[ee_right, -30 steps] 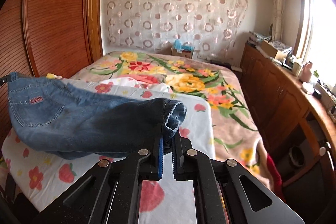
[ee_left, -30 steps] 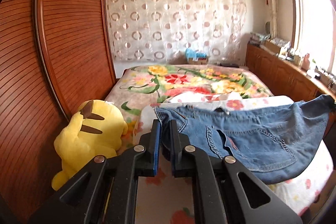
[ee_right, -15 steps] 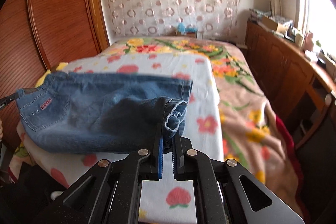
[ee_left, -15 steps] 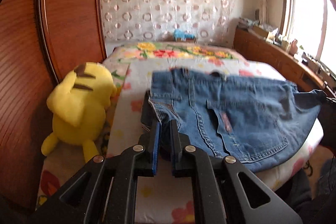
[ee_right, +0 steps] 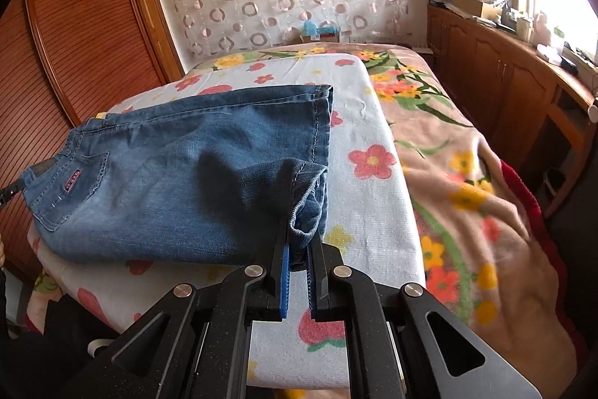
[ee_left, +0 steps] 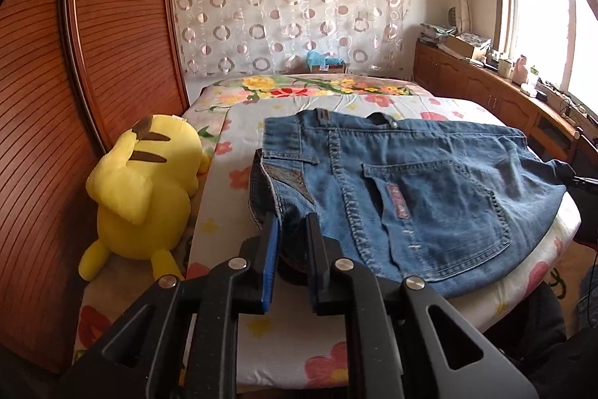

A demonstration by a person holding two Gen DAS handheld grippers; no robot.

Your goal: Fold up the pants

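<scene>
Blue jeans [ee_left: 411,193] lie folded lengthwise across a white flowered sheet [ee_left: 239,174], back pocket up. My left gripper [ee_left: 291,223] is at the waist corner. Its jaws are opening, and the dark waistband fold sits loosely in the gap between them. In the right wrist view the jeans [ee_right: 168,174] stretch leftward, the far leg hem flat on the sheet [ee_right: 366,204]. My right gripper [ee_right: 299,230] is shut on the near leg hem, which bunches up between its pads just above the sheet.
A yellow plush toy [ee_left: 142,182] lies left of the sheet against the wooden wardrobe doors [ee_left: 74,100]. A flowered blanket [ee_right: 467,174] covers the bed to the right. Wooden cabinets [ee_right: 504,88] with clutter run under the window.
Both grippers came down and the jeans, which hung in the air between them, now lie on the sheet. The left jaws have spread apart; the right jaws stay pinched on the hem.
</scene>
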